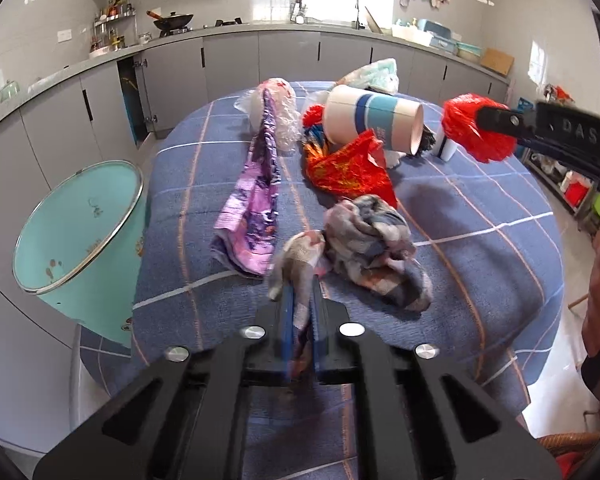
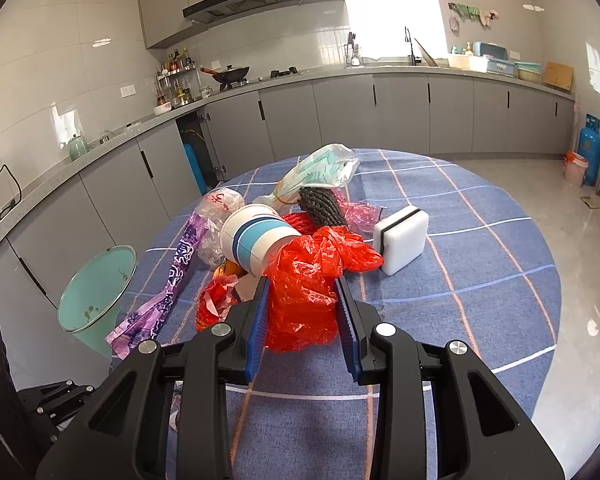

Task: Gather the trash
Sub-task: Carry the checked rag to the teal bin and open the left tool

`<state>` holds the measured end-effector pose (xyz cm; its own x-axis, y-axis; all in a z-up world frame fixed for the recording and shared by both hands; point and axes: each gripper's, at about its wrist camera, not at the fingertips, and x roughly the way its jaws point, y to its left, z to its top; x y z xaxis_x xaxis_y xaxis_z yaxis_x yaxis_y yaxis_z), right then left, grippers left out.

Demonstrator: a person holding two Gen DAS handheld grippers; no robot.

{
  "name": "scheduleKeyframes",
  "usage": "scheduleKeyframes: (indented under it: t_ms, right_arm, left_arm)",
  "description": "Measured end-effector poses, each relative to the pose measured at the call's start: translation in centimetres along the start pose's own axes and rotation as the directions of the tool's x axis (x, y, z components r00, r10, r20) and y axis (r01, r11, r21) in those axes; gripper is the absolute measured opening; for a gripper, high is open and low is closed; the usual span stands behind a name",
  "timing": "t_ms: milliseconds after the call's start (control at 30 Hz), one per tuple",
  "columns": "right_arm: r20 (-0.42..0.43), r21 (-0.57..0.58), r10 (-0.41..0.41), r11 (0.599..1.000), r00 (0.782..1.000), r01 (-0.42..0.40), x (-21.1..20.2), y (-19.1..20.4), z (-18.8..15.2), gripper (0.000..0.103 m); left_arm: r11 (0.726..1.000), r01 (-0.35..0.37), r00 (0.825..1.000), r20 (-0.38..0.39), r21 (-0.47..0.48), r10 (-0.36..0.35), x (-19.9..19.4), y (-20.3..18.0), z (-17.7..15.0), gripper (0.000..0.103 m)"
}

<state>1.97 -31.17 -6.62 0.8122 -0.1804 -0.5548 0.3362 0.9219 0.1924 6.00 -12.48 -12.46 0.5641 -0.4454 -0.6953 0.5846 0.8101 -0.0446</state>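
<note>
On the checked tablecloth (image 2: 480, 280): 1 paper cup (image 2: 256, 240), 1 white sponge block (image 2: 402, 240), 1 purple wrapper (image 1: 256, 200), 1 crumpled plaid cloth (image 1: 372, 248), 1 dark mesh bundle (image 2: 320, 204), 2 clear plastic bags (image 2: 324, 168) and 2 red plastic bags (image 2: 304, 292). Beside the table stands 1 teal bin (image 1: 80, 232). 2 grippers (image 2: 302, 288) are in view.

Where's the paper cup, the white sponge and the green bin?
Cup (image 2: 256, 240), right wrist view, on its striped side.
Sponge (image 2: 402, 240), right wrist view, white front face.
Bin (image 1: 76, 220), left wrist view, inside wall.
</note>
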Motion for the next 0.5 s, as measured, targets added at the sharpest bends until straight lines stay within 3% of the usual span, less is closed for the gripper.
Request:
scheduleKeyframes:
  t_ms: [267, 400, 500]
  right_arm:
    - [0.013, 0.018, -0.008, 1.000, 1.000, 0.008, -0.3, -0.7, 0.0, 0.033]
    - [0.024, 0.007, -0.008, 1.000, 1.000, 0.008, -0.8, -0.5, 0.2, 0.033]
    - [0.041, -0.005, 0.004, 1.000, 0.999, -0.004, -1.3, 0.0, 0.7, 0.033]
  left_arm:
    - [0.995, 0.100, 0.989, 0.108, 0.020, -0.101, -3.5, 0.4, 1.4, 0.007]
    - [0.989, 0.143, 0.971, 0.189, 0.034, -0.147, -6.1, 0.6, 2.5, 0.007]
    - [0.990, 0.143, 0.955, 0.259, 0.014, -0.141, -8.4, 1.6, 3.9, 0.007]
